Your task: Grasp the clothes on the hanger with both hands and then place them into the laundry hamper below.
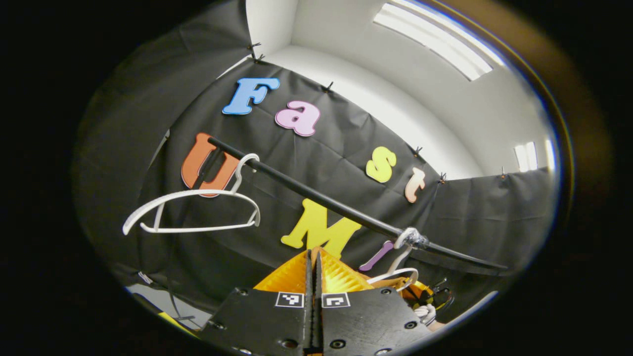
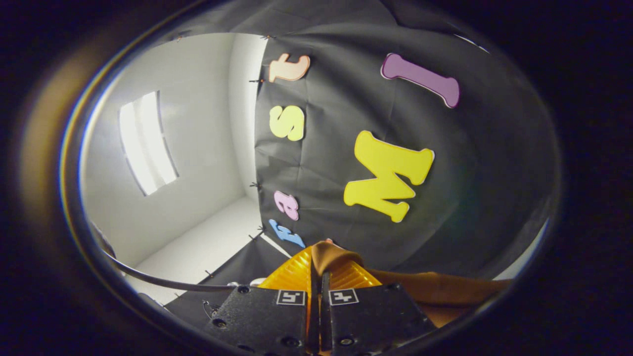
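The black rail (image 1: 316, 198) runs slantwise across the left gripper view, and everything hangs off it. Up at its high end an empty white hanger (image 1: 190, 210) dangles from the rail by its hook, nothing on it. Down toward the rail's low end a second white hanger (image 1: 398, 269) hooks on, and just below it sit the far gripper (image 1: 425, 296) and a gloved hand (image 1: 426, 312), with brown cloth bunched around them. In the right gripper view, the brown garment (image 2: 435, 287) drapes off to the side of the right gripper (image 2: 317, 269), a fold of it pinched between the fingers, which have closed tight on it. The left gripper (image 1: 312, 269) has its fingers drawn together to a slit, a thin edge of brown fabric at the tips; whether it truly grips the cloth I cannot tell.
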